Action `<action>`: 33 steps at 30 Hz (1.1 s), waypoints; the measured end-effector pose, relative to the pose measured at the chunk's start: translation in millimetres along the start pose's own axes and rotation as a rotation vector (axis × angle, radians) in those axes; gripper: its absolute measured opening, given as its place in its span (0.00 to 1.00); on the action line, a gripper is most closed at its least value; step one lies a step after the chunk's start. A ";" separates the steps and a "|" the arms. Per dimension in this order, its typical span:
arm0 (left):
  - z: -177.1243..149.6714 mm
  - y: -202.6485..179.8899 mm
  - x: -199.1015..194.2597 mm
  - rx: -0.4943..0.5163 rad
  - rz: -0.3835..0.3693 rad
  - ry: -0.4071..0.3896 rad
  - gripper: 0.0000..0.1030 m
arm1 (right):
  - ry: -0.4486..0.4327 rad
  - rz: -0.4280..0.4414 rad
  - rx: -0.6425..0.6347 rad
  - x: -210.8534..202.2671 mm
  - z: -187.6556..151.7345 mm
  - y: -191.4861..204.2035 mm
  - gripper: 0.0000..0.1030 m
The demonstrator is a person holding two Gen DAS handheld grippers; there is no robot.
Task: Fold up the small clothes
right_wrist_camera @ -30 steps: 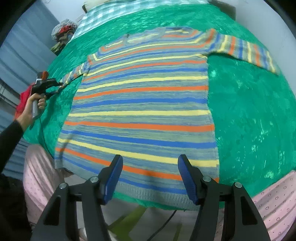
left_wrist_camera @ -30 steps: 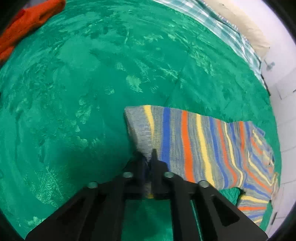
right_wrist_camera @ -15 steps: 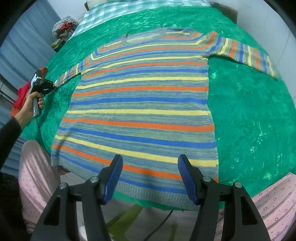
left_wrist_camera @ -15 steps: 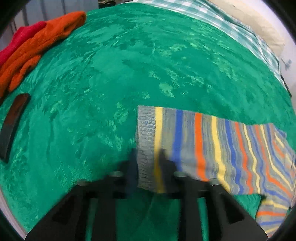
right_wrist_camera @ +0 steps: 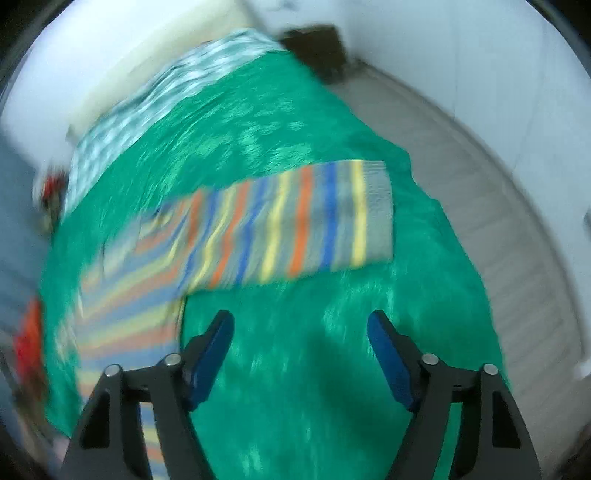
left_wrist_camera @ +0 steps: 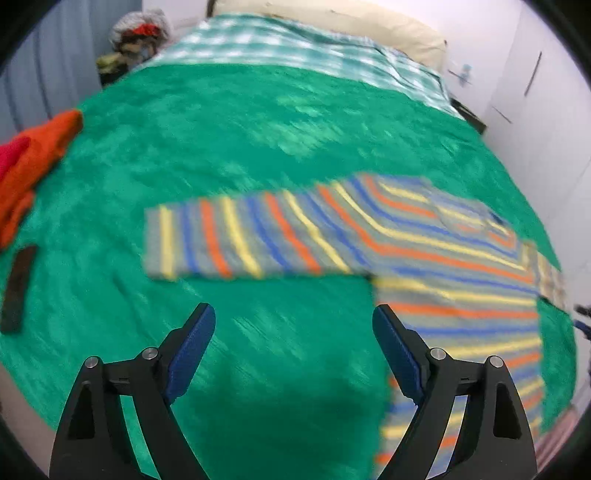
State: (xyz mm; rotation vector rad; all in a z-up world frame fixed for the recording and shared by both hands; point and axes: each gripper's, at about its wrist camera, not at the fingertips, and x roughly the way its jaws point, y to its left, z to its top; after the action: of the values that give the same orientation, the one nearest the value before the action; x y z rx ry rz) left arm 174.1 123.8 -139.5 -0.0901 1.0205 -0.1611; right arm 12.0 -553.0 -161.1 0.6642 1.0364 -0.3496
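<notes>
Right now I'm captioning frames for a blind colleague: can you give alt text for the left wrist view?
A striped sweater lies flat on a green blanket, one sleeve stretched out to the left. The left tool hangs above the blanket with its jaws opening and nothing between them. Orange clothes sit at the left edge; the image is motion-blurred.

**Blur and cut-offs across both wrist views**

Both views are smeared by motion. The striped sweater (left_wrist_camera: 424,258) runs off the left wrist view's lower right; its hem is unseen. The heap (left_wrist_camera: 138,35) by the curtain is unreadable. The dark flat object (left_wrist_camera: 16,290) stays unidentifiable.
</notes>
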 end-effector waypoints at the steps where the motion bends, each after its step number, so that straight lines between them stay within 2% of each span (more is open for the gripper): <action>1: -9.9 -6.5 0.1 -0.013 -0.019 0.015 0.86 | 0.007 0.015 0.144 9.4 8.8 -19.8 0.65; 3: -29.9 -12.3 1.2 -0.056 -0.057 0.035 0.86 | -0.026 0.133 0.384 18.9 6.4 -49.3 0.65; 5: -49.3 -11.9 7.3 -0.095 -0.076 0.060 0.86 | -0.033 0.175 0.455 34.3 3.2 -61.9 0.64; 6: -58.6 -11.2 11.9 -0.110 -0.066 0.084 0.86 | -0.054 0.187 0.456 42.7 4.3 -65.2 0.57; 7: -63.4 -11.0 15.3 -0.122 -0.052 0.105 0.85 | -0.088 0.203 0.472 49.9 5.1 -68.9 0.48; 8: -72.4 -6.2 21.2 -0.149 -0.026 0.137 0.82 | -0.110 0.205 0.490 51.9 3.9 -71.4 0.06; 9: -78.1 -3.8 21.3 -0.168 -0.016 0.152 0.79 | -0.132 0.188 0.507 52.2 2.2 -73.8 0.05; 10: -82.7 -0.9 20.3 -0.182 -0.017 0.157 0.79 | -0.151 0.159 0.517 48.2 -1.2 -75.4 0.05; 11: -87.1 3.0 16.0 -0.200 -0.026 0.149 0.79 | -0.171 0.090 0.515 39.9 -7.4 -75.2 0.05; 13: -92.5 6.3 9.2 -0.212 -0.023 0.134 0.79 | -0.167 0.003 0.491 36.5 -12.9 -73.5 0.04; 17: -93.1 6.1 -0.7 -0.199 -0.005 0.136 0.79 | -0.148 -0.047 0.450 40.2 -3.2 -65.7 0.06; 19: -91.8 2.8 -11.5 -0.178 -0.014 0.110 0.79 | -0.134 -0.068 0.402 37.6 0.3 -55.9 0.15; 21: -93.0 -1.7 -25.1 -0.135 -0.025 0.085 0.82 | -0.128 -0.097 0.336 26.8 -3.5 -47.0 0.41; 22: -96.7 -7.9 -30.1 -0.101 -0.021 0.085 0.83 | -0.130 -0.110 0.298 18.4 -9.9 -38.3 0.45; 24: -105.0 -18.2 -33.7 -0.053 -0.031 0.105 0.85 | -0.115 -0.119 0.162 -2.7 -31.1 -17.5 0.46; 26: -121.0 -26.4 -31.9 -0.034 -0.073 0.169 0.85 | -0.036 -0.040 0.028 -16.0 -65.0 -1.3 0.46; 28: -140.9 -34.2 -28.4 -0.022 -0.120 0.226 0.85 | 0.139 0.103 -0.082 -20.7 -119.0 20.6 0.46; 29: -152.1 -40.2 -25.7 -0.002 -0.135 0.255 0.83 | 0.201 0.139 -0.112 -20.6 -138.8 26.9 0.46; 30: -163.2 -47.7 -22.1 0.031 -0.137 0.285 0.80 | 0.290 0.175 -0.159 -19.5 -169.5 36.8 0.46; 31: -169.4 -52.7 -20.1 0.055 -0.130 0.303 0.77 | 0.341 0.193 -0.192 -19.0 -191.6 42.3 0.46; 33: -183.5 -67.5 -17.2 0.127 -0.116 0.342 0.63 | 0.453 0.217 -0.251 -11.5 -235.4 56.3 0.46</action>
State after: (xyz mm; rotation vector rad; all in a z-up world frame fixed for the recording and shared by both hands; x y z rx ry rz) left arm 2.4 60.4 -210.4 -0.0055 1.3441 -0.3558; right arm -120.7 -356.8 -211.9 0.6339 1.3955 0.1296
